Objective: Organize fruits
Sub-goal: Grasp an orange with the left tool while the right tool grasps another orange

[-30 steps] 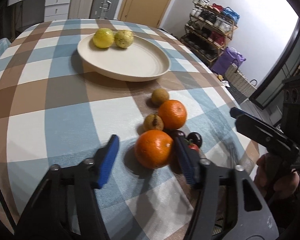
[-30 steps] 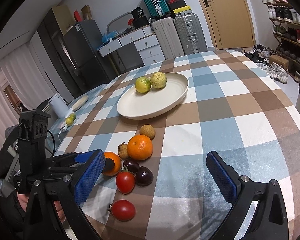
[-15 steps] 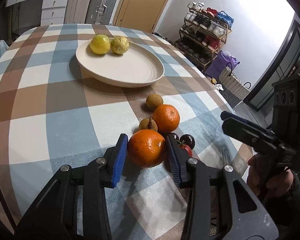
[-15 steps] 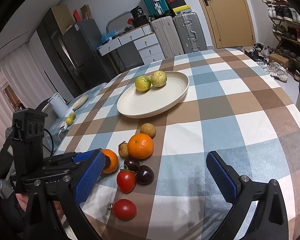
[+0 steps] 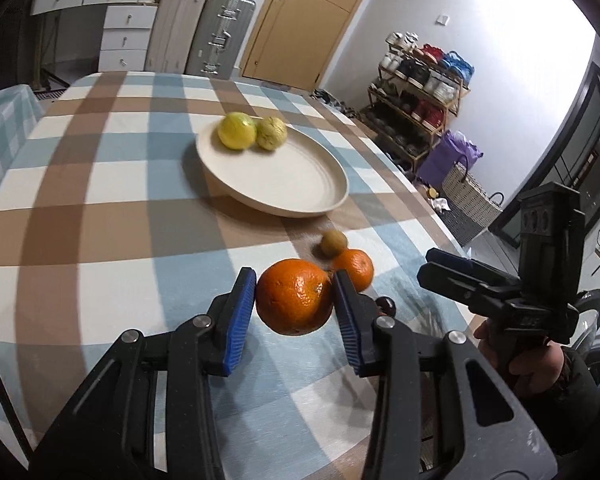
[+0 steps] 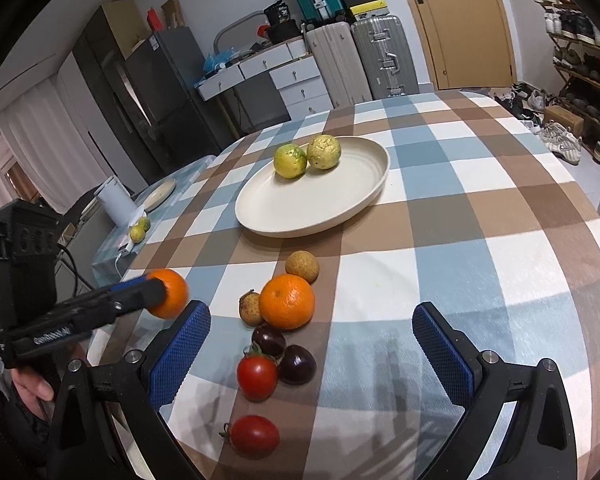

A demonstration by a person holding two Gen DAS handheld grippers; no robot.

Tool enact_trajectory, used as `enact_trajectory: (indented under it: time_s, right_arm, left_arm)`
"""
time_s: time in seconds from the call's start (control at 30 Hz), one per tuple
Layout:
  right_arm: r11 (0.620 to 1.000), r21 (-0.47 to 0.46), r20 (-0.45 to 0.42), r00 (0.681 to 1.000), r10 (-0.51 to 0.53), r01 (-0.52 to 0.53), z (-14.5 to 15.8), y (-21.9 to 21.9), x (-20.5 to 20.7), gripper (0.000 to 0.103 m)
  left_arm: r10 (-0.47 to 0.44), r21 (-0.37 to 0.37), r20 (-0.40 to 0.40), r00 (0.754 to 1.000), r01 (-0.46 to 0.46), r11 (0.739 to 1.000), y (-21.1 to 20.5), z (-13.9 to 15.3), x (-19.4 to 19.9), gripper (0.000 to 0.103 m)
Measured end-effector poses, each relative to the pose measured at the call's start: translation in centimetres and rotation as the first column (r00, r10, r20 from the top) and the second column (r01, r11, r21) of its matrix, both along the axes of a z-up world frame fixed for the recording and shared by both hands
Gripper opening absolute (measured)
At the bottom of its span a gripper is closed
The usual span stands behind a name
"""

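My left gripper [image 5: 294, 306] is shut on an orange [image 5: 294, 297] and holds it lifted above the checked tablecloth; it also shows in the right wrist view [image 6: 168, 293]. A cream plate [image 5: 300, 184] [image 6: 324, 200] holds two yellow-green fruits [image 6: 290, 160]. A second orange [image 6: 287, 301], two small brown fruits [image 6: 302, 266], two dark plums [image 6: 296, 364] and two tomatoes [image 6: 257, 376] lie in front of the plate. My right gripper [image 6: 312, 354] is open and empty, above the plums and tomatoes.
The round table's right edge [image 5: 440, 220] drops to the floor by a shoe rack [image 5: 420, 92] and a wicker basket [image 5: 468, 204]. A side table to the left carries a white jug [image 6: 114, 200] and small fruits. Suitcases and drawers stand behind.
My left gripper closed on the near orange and lifted it off the cloth, toward the plate. My right gripper has stayed open in place.
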State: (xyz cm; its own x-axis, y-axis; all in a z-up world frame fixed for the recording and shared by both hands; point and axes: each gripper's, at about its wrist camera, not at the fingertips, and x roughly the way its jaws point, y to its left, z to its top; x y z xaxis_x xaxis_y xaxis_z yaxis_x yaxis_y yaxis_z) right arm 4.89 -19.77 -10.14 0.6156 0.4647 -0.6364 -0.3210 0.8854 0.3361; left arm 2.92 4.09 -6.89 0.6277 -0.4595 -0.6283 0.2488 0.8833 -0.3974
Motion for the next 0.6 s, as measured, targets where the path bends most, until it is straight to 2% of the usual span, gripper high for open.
enact_trajectory:
  time_s: [0.1,0.37,0.47,0.53,0.6]
  right_arm:
    - [1.0,-0.003,-0.015,1.0,0.021,-0.021,-0.2,0.7,0.7,0.103]
    - [0.997,0.016,-0.07,0.995,0.075,-0.074,-2.1,2.4,2.4,0.102]
    - [0.997,0.024,-0.087,0.993,0.079,-0.077,-2.6,2.6,2.8,0.096]
    - [0.997,0.008,-0.09,0.993,0.076,-0.076,-2.8,3.0,3.0,0.085]
    - [0.997,-0.008,-0.094,0.993,0.078,-0.079,-2.9,3.3,3.2,0.083]
  left_arm:
    - [0.013,-0.013,-0.028,1.0,-0.014,1.0,1.3,-0.1,-0.1,0.036]
    - [0.026,-0.032,-0.036,0.999,-0.028,0.999,3.2,-0.7,-0.8,0.036]
    - [0.026,-0.038,-0.052,0.998,-0.028,0.999,3.5,-1.3,-0.7,0.037]
    - [0.023,-0.04,-0.055,0.998,-0.025,0.999,3.5,-1.6,-0.7,0.036]
    - [0.021,-0.042,-0.059,0.998,-0.023,0.999,3.5,-1.8,-0.5,0.036]
